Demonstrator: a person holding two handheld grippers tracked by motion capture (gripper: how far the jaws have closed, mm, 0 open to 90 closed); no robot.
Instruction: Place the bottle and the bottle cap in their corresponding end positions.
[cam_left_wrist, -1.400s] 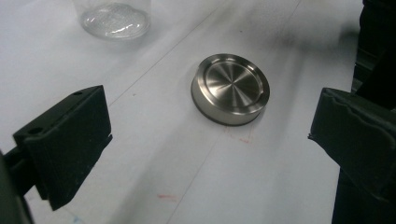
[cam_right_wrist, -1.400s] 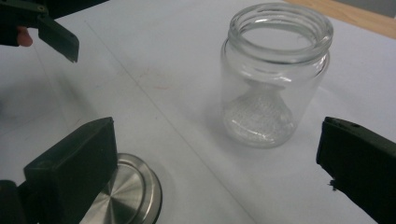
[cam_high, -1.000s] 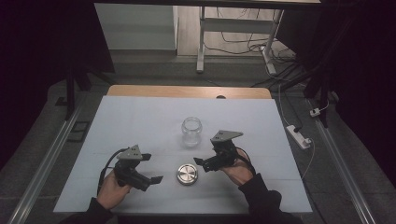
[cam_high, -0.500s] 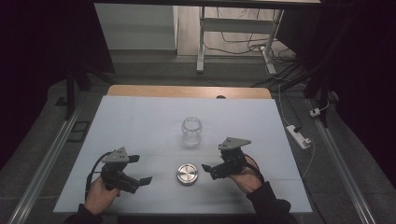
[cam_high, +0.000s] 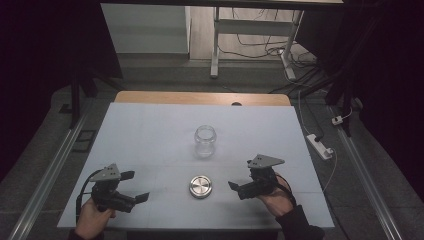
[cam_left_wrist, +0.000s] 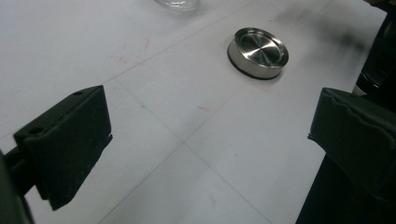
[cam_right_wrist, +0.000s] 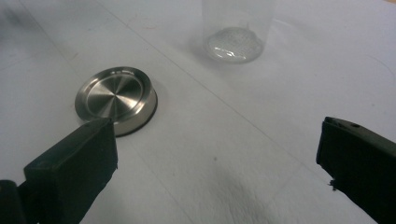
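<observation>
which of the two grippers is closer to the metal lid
The right gripper: its open fingers sit nearer the metal lid than the left gripper, which is farther out near the table's front corner.

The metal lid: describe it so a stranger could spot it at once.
Start at the white table and find the clear glass jar standing open near its middle. Just nearer the person, between the left gripper and the right gripper, lies the metal lid. It is the one flat, round, shiny silver disc, with a dark rim underneath.
</observation>
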